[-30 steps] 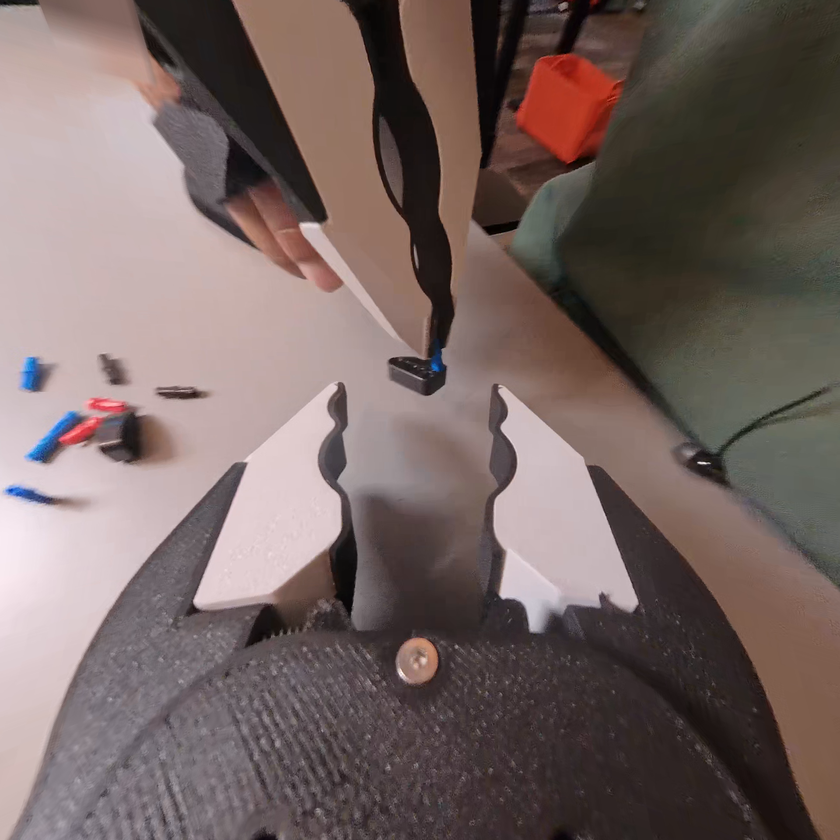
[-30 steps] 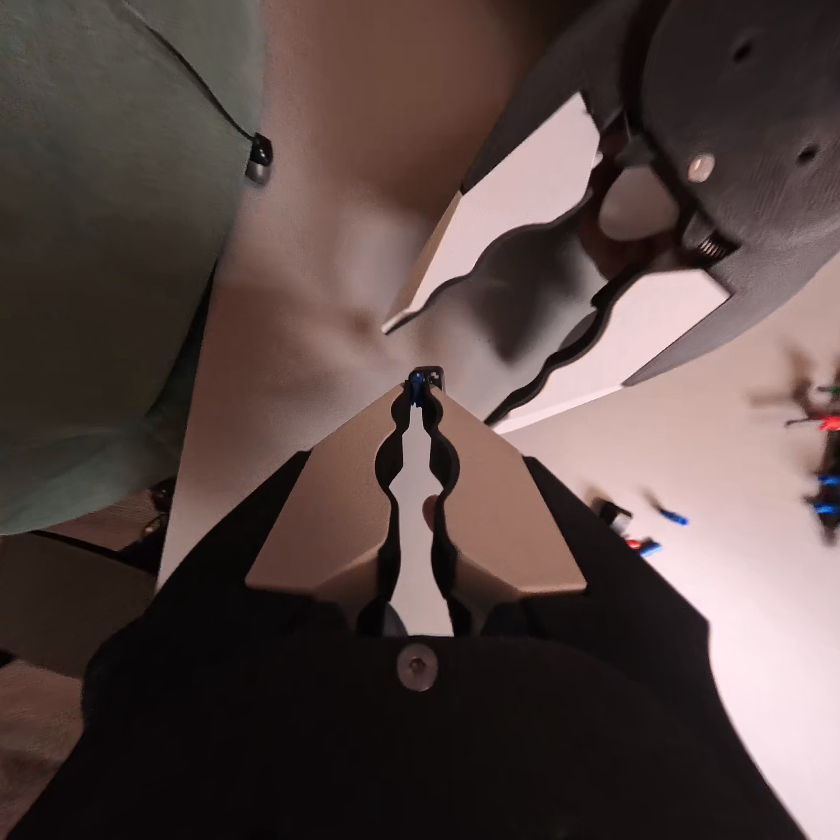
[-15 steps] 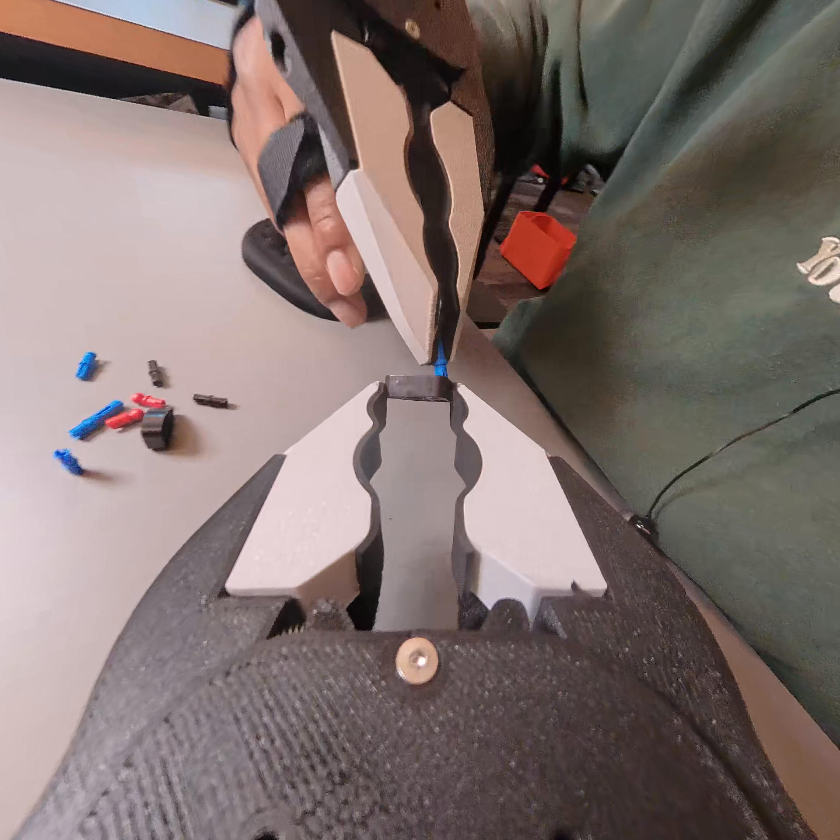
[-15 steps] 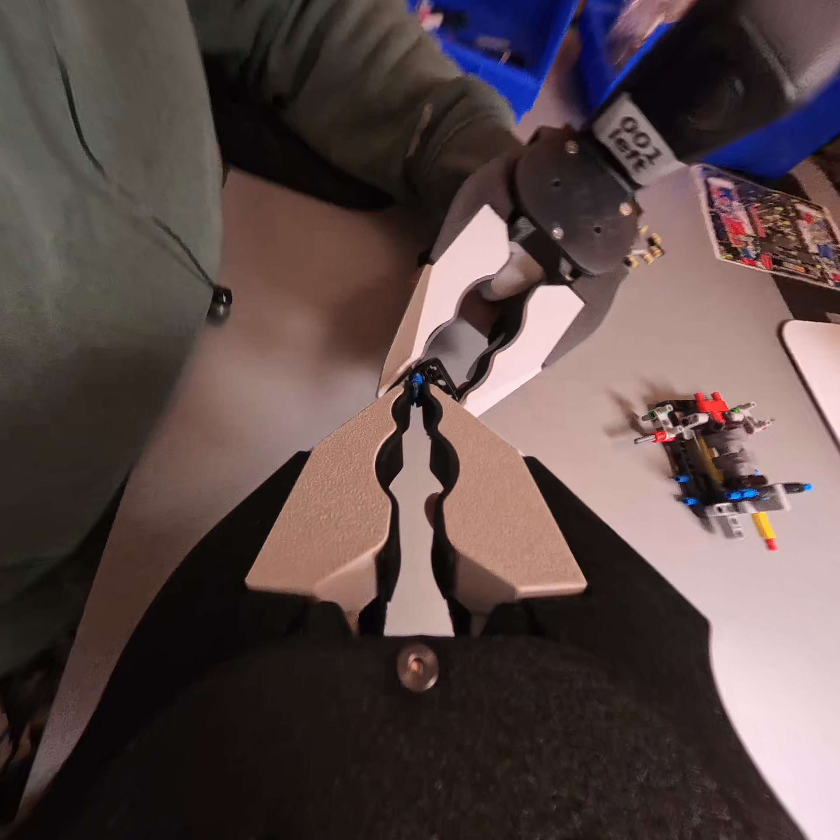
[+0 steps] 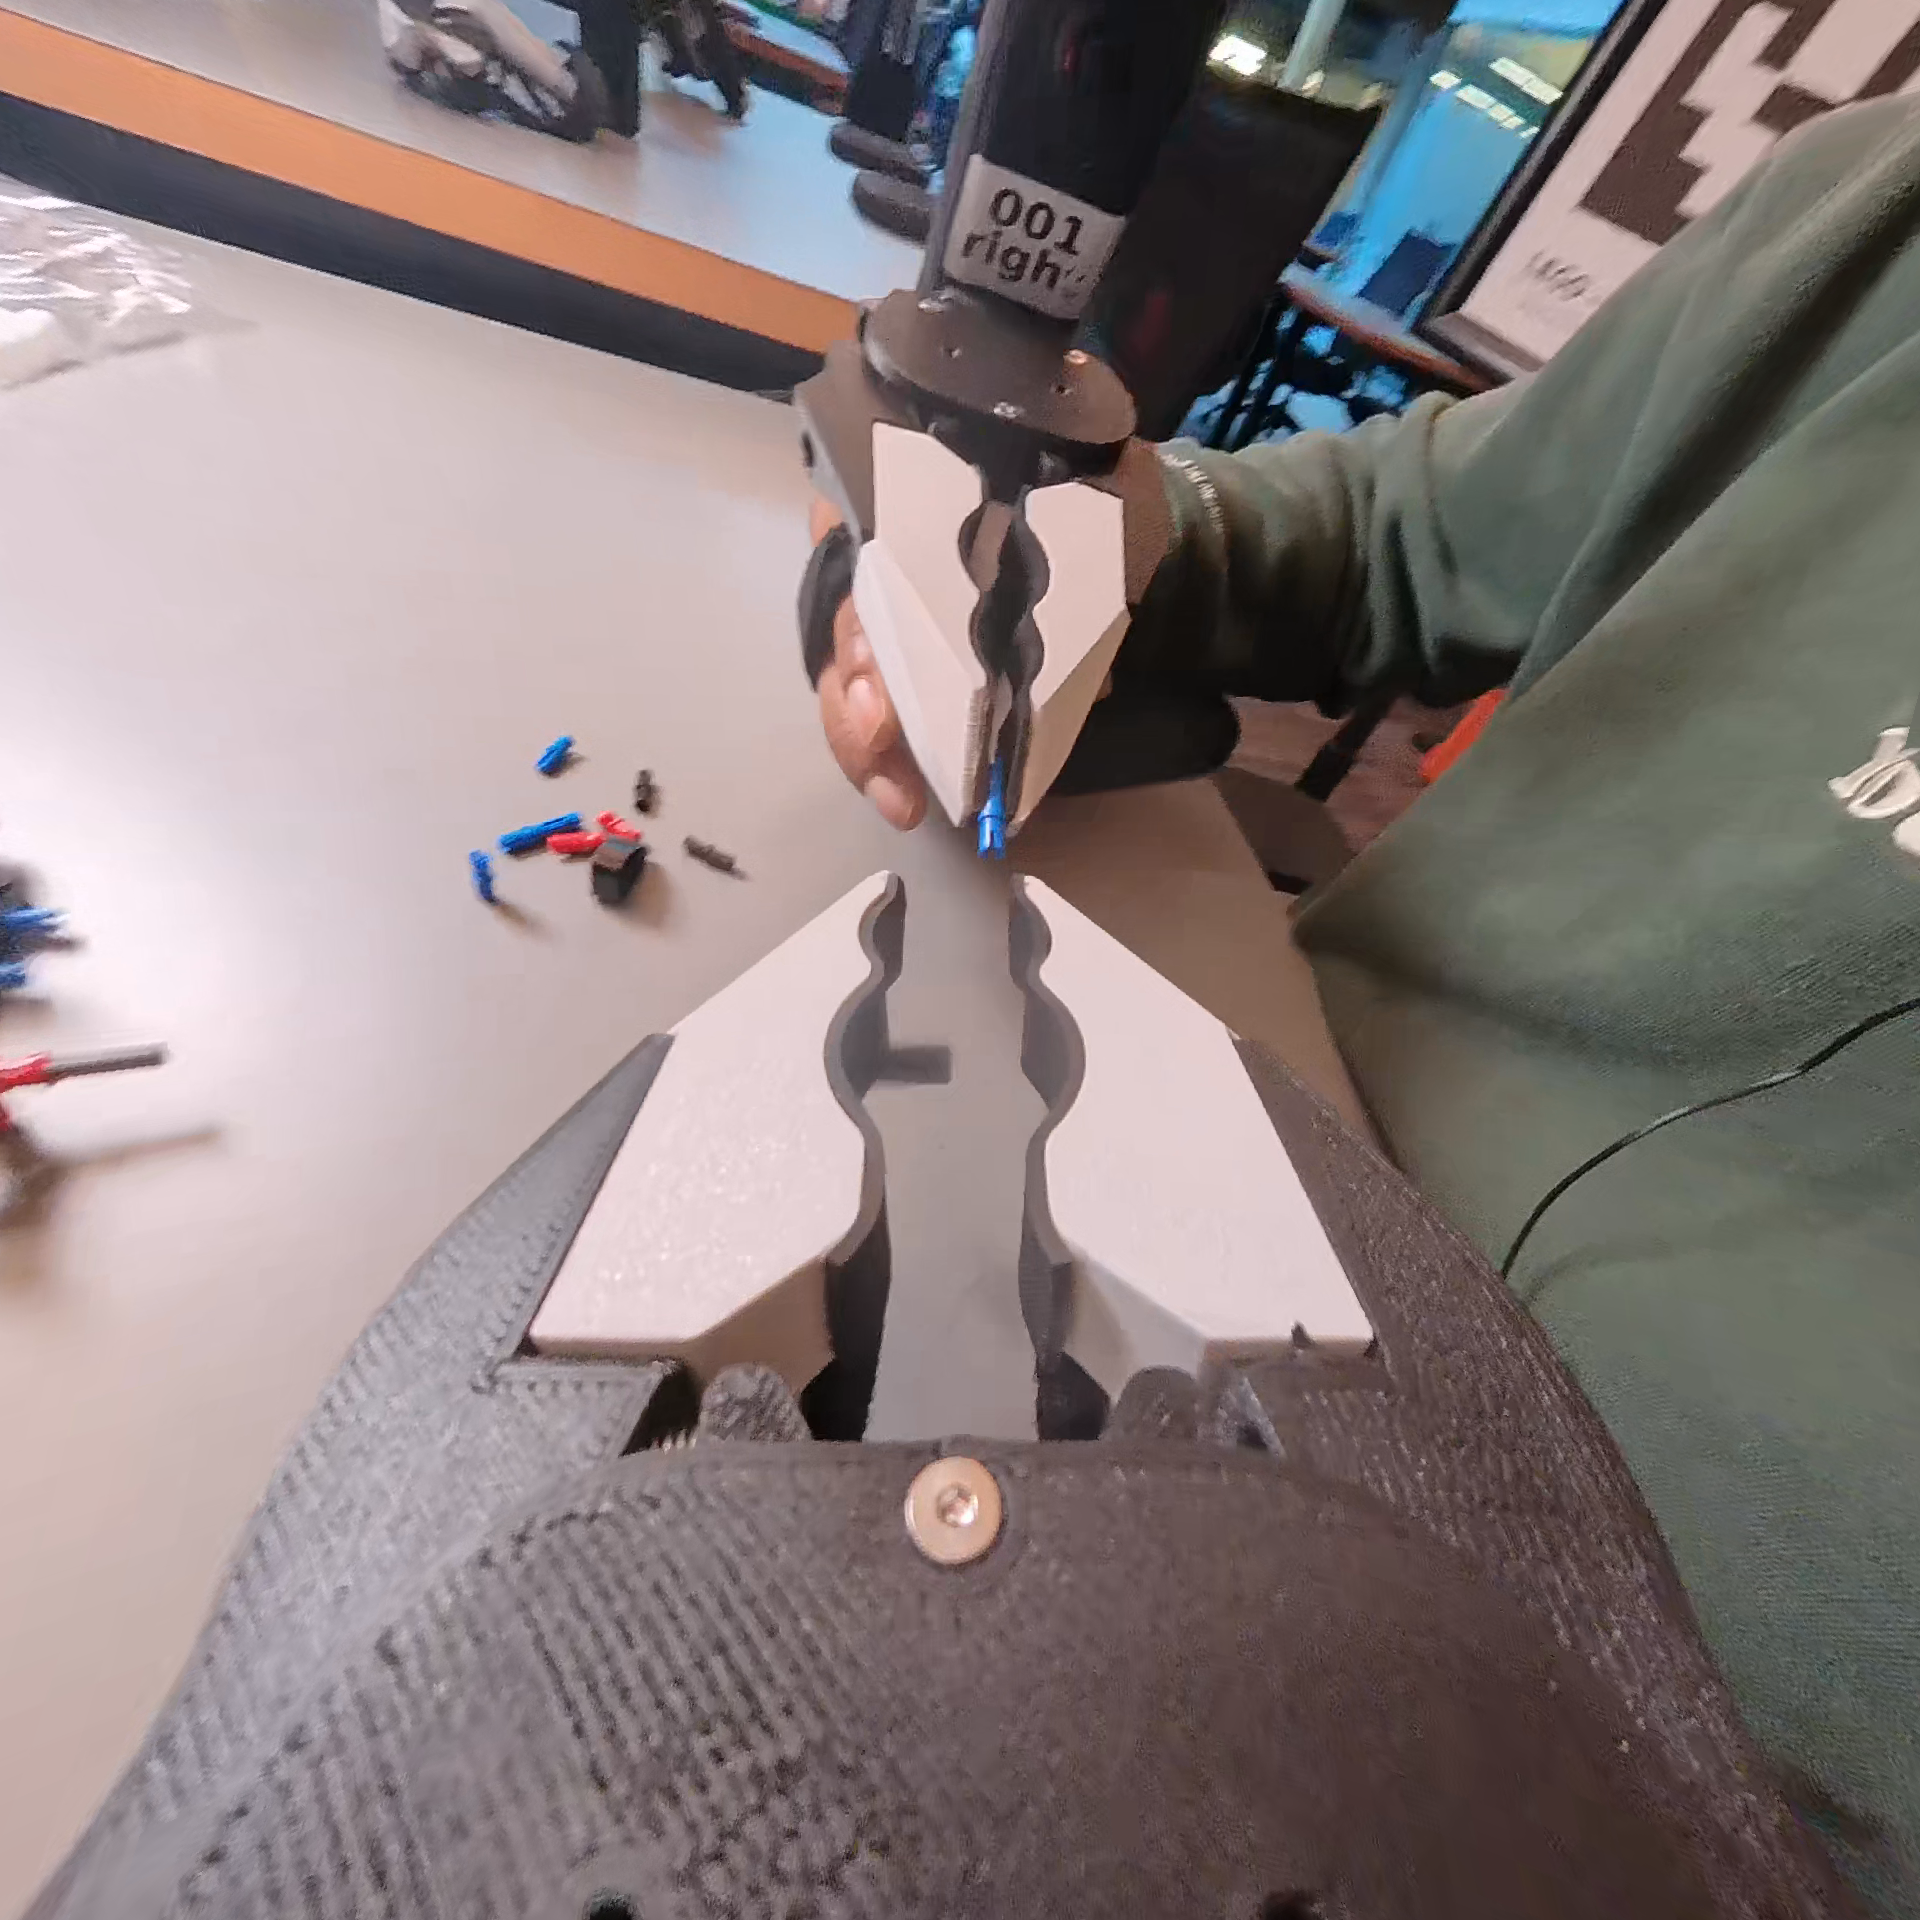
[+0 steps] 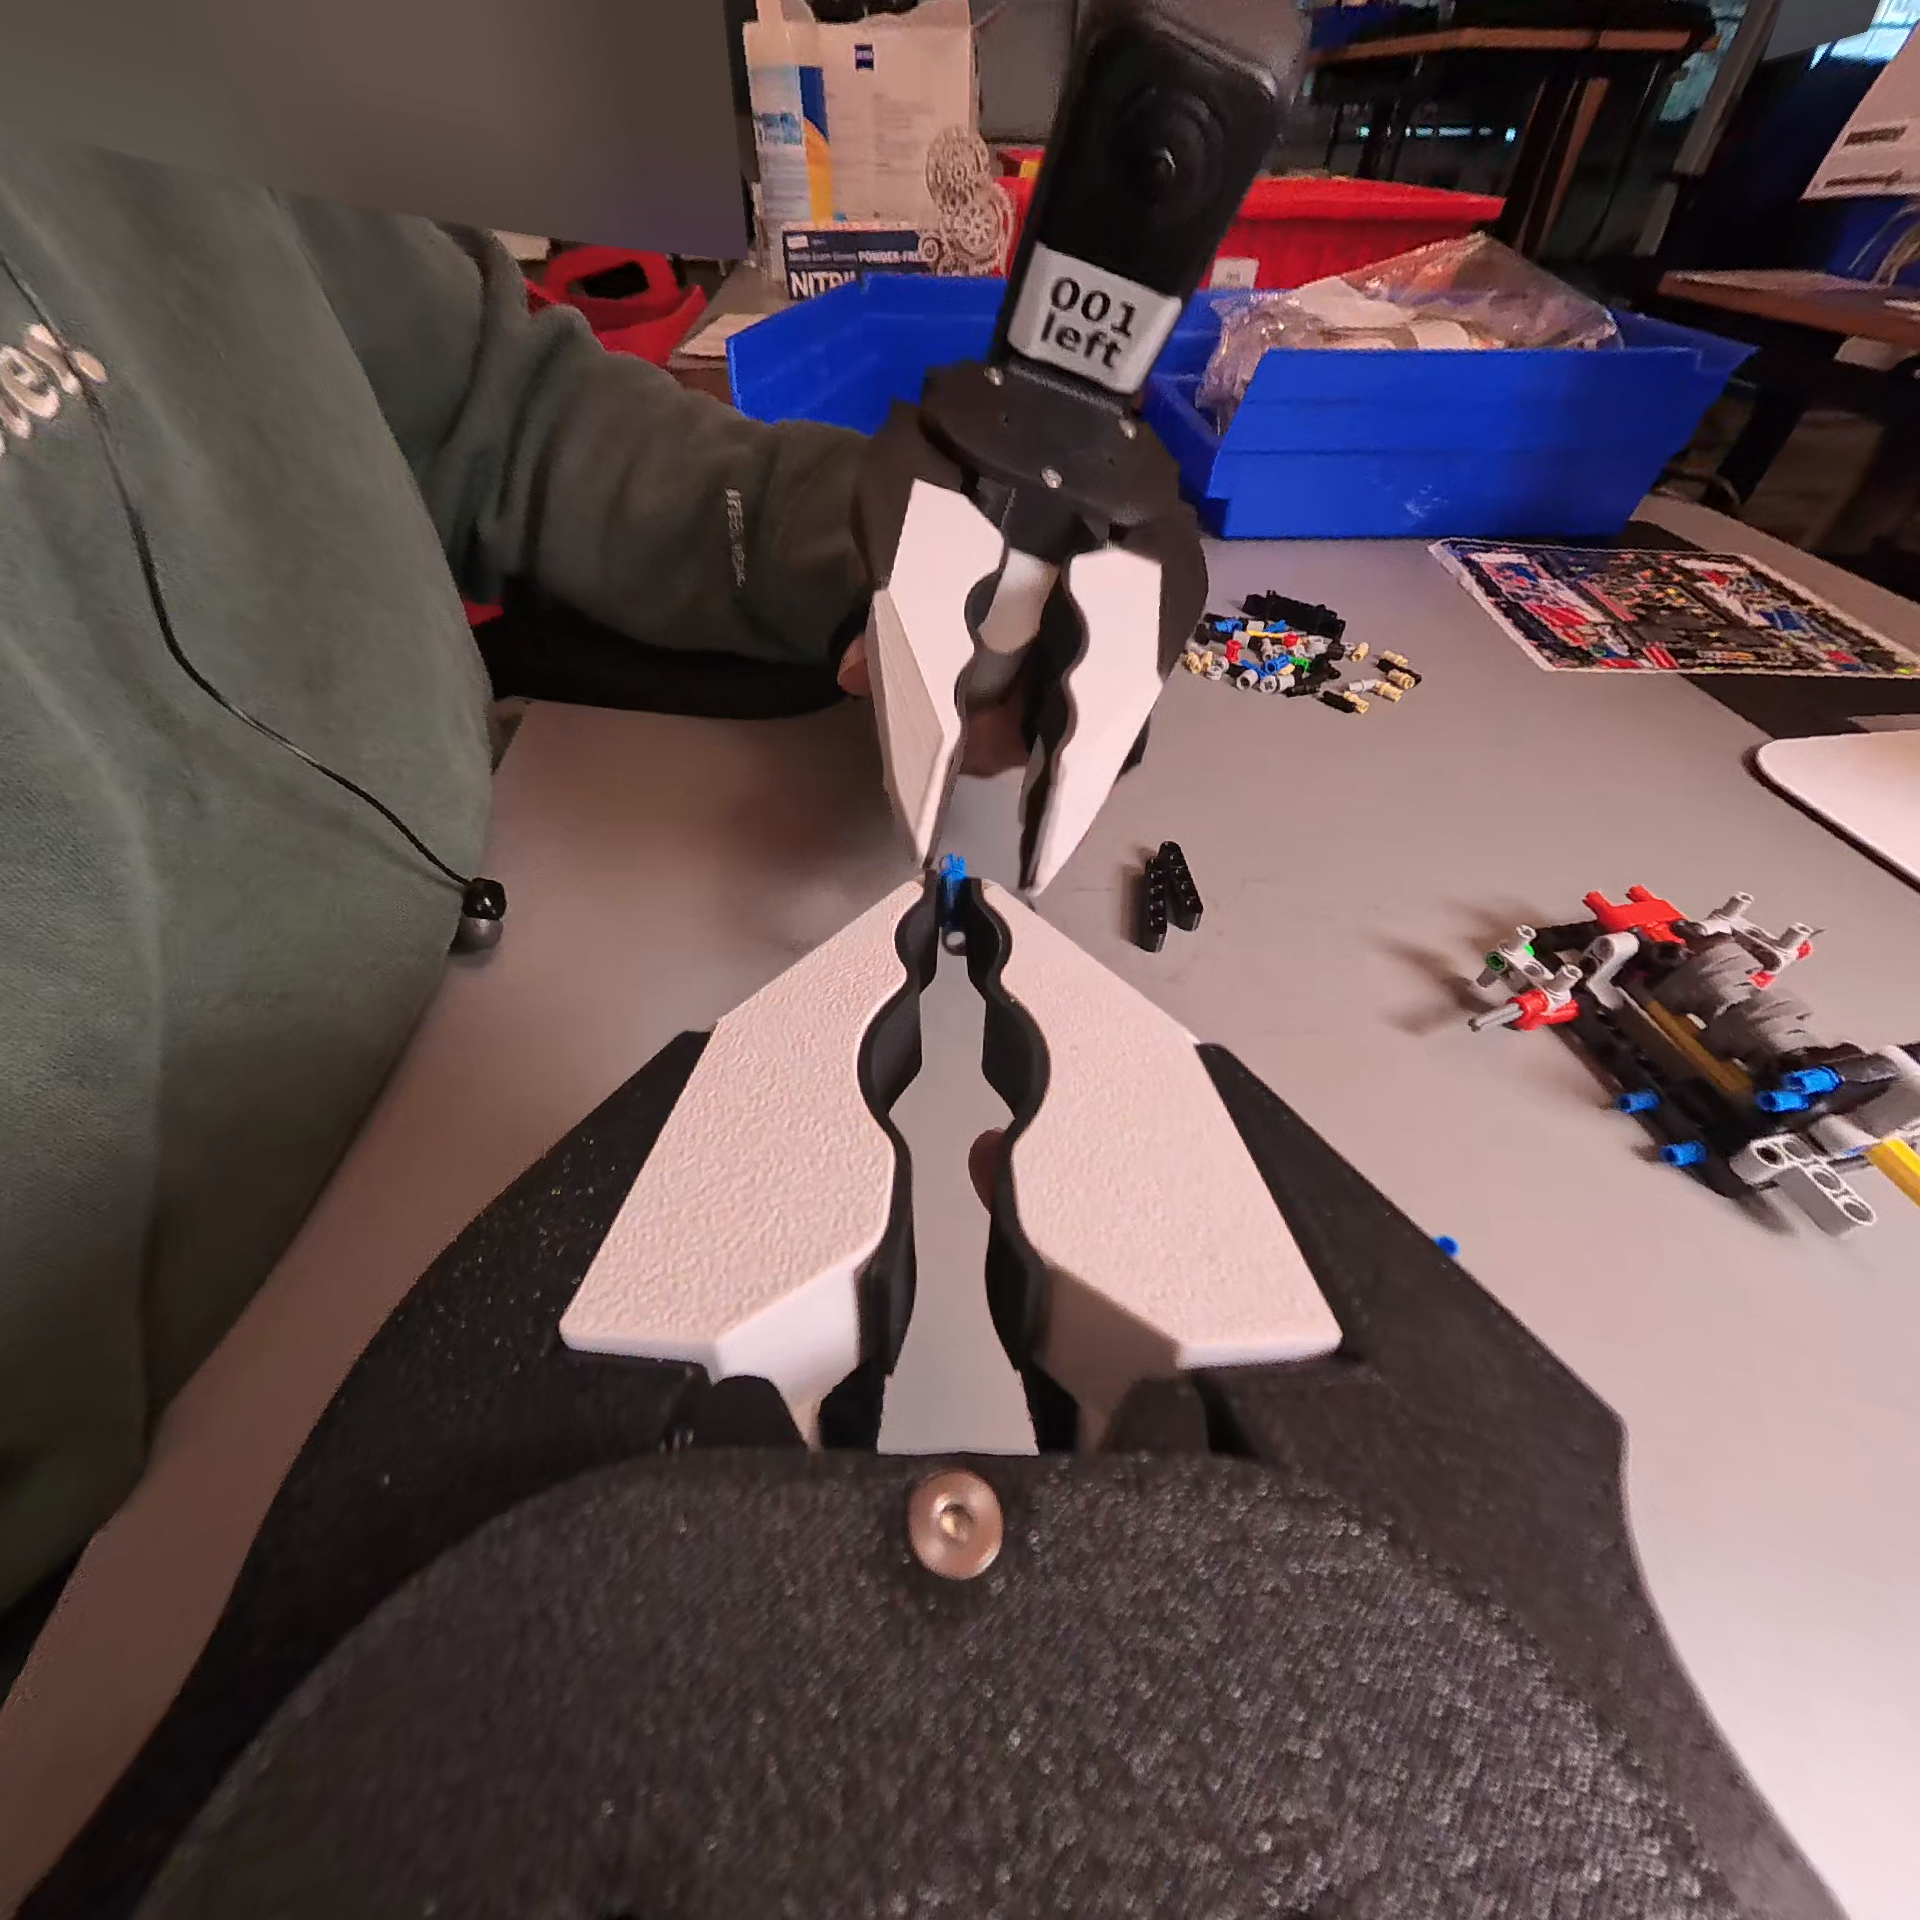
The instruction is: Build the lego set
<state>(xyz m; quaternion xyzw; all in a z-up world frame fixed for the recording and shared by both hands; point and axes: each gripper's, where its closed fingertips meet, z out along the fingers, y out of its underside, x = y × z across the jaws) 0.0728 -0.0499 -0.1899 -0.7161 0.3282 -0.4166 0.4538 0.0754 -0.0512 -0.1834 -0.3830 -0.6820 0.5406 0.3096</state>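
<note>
White-labelled right hand-held gripper [image 6: 951, 902] pinching blue pin [image 5: 992, 806]

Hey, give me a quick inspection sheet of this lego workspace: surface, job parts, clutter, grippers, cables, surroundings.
Surface: grey table, flat, parts spread over it.
Job's things: partly built model; black beam lying near the grippers; loose pins; small-parts pile; instruction sheet.
Clutter: white flat thing at the table's edge.
Grippers: left gripper open, fingers apart; right gripper shut on the blue pin, tip to tip with the left.
Cables: thin black cord on the green sweatshirt.
Surroundings: blue bins behind the table.
</note>
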